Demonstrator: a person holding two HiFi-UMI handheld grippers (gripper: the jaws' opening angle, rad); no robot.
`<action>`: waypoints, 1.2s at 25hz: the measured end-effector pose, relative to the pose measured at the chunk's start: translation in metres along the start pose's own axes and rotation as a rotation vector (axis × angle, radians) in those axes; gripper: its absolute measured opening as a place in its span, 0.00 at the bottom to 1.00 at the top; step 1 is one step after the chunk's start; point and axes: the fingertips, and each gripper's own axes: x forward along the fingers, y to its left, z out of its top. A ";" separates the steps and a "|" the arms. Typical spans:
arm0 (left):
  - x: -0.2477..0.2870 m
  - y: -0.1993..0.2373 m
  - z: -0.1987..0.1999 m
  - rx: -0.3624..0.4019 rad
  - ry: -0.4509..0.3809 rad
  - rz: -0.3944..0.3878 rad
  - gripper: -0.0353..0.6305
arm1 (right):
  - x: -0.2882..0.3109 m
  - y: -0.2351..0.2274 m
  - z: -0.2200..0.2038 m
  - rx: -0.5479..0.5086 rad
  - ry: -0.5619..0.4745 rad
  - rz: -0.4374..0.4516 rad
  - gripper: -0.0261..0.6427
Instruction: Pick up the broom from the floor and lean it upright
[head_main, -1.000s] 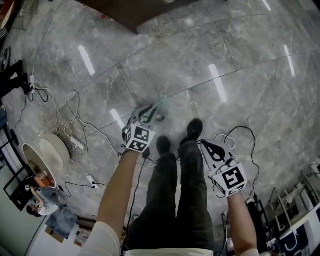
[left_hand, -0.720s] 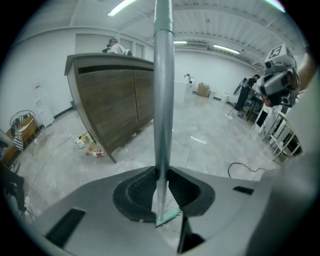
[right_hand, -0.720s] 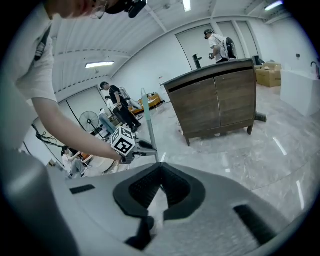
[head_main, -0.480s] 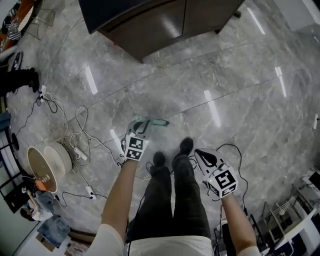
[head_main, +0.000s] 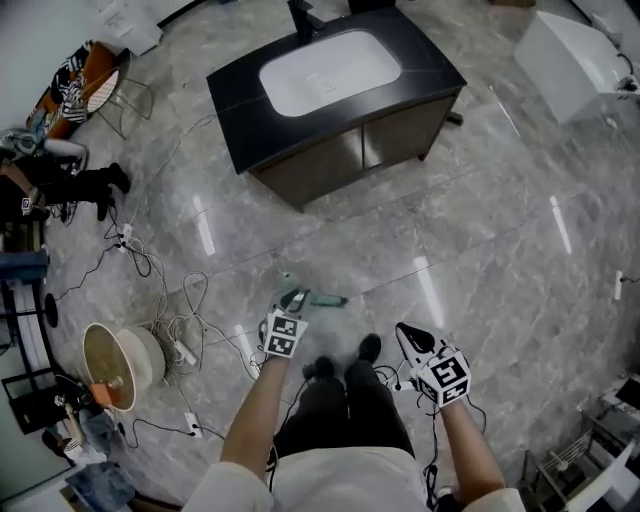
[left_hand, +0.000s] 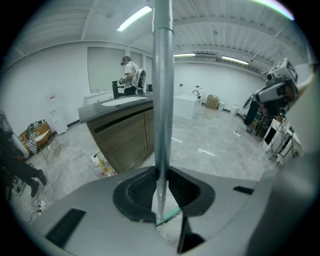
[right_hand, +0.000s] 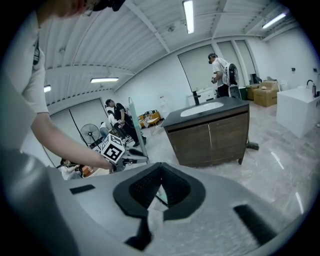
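Observation:
The broom's grey handle (left_hand: 162, 100) runs straight up through my left gripper (left_hand: 161, 187), which is shut on it; both black pads (left_hand: 137, 189) press its sides. Below the jaws shows the green broom head (left_hand: 170, 215). In the head view the left gripper (head_main: 288, 312) hangs over the floor in front of the person's shoes, with the green head (head_main: 322, 299) just beyond it. My right gripper (head_main: 407, 333) is off to the right, apart from the broom, shut and holding nothing (right_hand: 161, 172). From the right gripper view the handle (right_hand: 135, 127) stands nearly upright.
A dark cabinet with a white sink (head_main: 335, 80) stands ahead. Cables and a power strip (head_main: 170, 325) and a round drum (head_main: 120, 355) lie at left. A white box (head_main: 580, 50) is at the upper right. People (head_main: 60, 180) stand at far left.
The view has risen and the cabinet has come into sight. Both grippers have lifted with it. The left one keeps hold of the broom, whose handle now stands steeper.

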 end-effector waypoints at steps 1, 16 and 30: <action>-0.004 0.000 0.011 -0.001 -0.004 0.010 0.16 | -0.006 -0.004 0.006 0.000 -0.008 -0.001 0.04; 0.024 0.028 0.080 -0.063 -0.028 -0.020 0.16 | 0.014 -0.057 0.059 -0.056 0.001 -0.060 0.04; 0.133 0.068 0.079 -0.094 0.030 -0.149 0.16 | 0.143 -0.122 0.097 -0.067 0.051 -0.087 0.04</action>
